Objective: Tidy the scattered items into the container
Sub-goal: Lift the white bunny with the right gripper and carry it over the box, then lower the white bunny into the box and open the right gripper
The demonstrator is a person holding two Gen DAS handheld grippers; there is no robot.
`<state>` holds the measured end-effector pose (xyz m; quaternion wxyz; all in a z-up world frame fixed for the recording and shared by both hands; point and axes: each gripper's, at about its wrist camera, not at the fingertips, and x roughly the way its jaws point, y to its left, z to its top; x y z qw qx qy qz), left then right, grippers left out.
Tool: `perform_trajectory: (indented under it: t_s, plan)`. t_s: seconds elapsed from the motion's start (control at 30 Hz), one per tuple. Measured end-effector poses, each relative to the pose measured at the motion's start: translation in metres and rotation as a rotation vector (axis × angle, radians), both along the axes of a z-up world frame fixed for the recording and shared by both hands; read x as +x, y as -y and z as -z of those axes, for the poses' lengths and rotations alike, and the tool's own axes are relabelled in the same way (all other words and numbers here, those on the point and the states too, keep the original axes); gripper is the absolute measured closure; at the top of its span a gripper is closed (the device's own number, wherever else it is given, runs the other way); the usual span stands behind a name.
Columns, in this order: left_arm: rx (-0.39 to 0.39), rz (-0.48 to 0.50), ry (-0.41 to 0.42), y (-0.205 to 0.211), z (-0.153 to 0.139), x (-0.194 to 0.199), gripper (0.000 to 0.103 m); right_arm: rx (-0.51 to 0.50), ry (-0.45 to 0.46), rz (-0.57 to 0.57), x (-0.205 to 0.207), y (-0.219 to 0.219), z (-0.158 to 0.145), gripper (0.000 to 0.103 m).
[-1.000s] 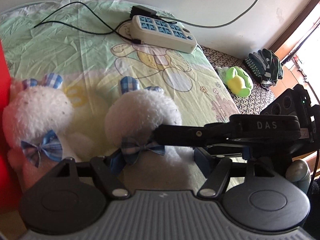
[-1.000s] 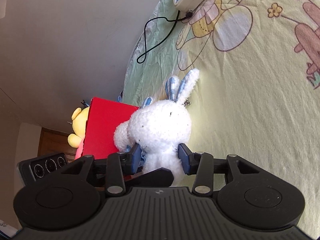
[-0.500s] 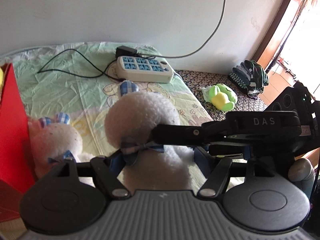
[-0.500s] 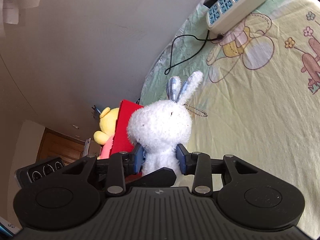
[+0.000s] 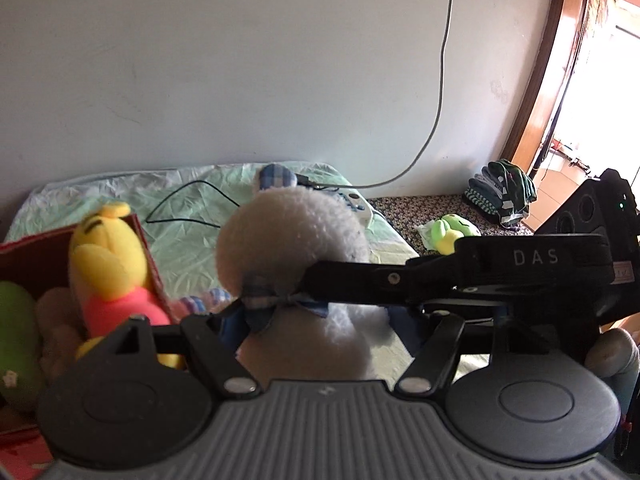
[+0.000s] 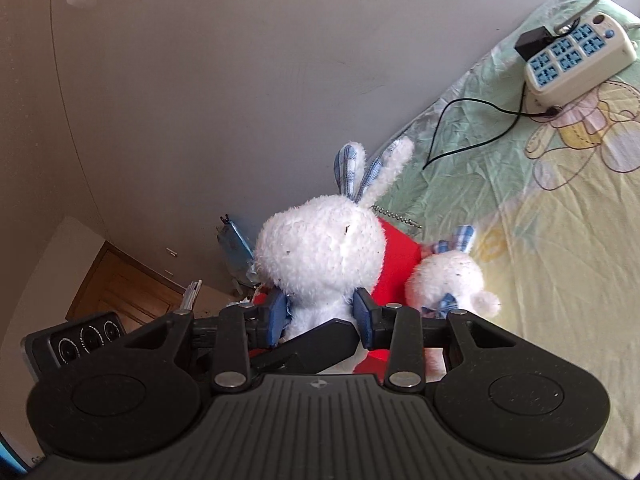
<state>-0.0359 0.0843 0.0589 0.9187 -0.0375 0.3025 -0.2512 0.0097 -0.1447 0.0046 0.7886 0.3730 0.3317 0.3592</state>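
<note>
White plush rabbit (image 5: 288,240) hides most of the power strip (image 5: 354,202) in the left wrist view. Red box (image 5: 36,240) cut off by the left edge; green plush (image 5: 16,332) inside it partly out of frame. In the right wrist view, rabbit (image 6: 320,256) covers most of the box (image 6: 396,256). Smaller rabbit (image 6: 448,276) slightly blurred.

Two white plush rabbits (image 6: 320,252) (image 6: 448,276), one yellow bear (image 5: 108,264) in one red box (image 5: 144,240), one green frog toy (image 5: 452,232), one power strip (image 6: 576,60), and perhaps one green plush (image 5: 16,332), blurred at the edge.
</note>
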Motion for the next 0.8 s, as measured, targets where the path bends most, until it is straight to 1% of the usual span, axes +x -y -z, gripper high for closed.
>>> perform_trajectory:
  t_s: [0.1, 0.33, 0.57, 0.7, 0.8]
  plan:
    - [-0.003, -0.024, 0.023, -0.024, -0.005, -0.01, 0.032, 0.0, 0.027, -0.007, -0.006, -0.024, -0.006, 0.064]
    - [-0.039, -0.072, 0.04, -0.078, -0.011, -0.024, 0.032, -0.035, 0.061, -0.032, -0.012, -0.078, -0.015, 0.064]
    - [-0.054, -0.15, 0.073, -0.137, -0.023, -0.03, 0.031, -0.054, 0.117, -0.082, 0.002, -0.135, -0.032, 0.064]
    - [-0.054, -0.208, 0.065, -0.17, -0.023, -0.031, 0.031, -0.071, 0.132, -0.126, 0.012, -0.169, -0.035, 0.064]
    - [-0.04, -0.255, 0.052, -0.193, -0.022, -0.029, 0.031, -0.087, 0.141, -0.169, 0.022, -0.194, -0.034, 0.064]
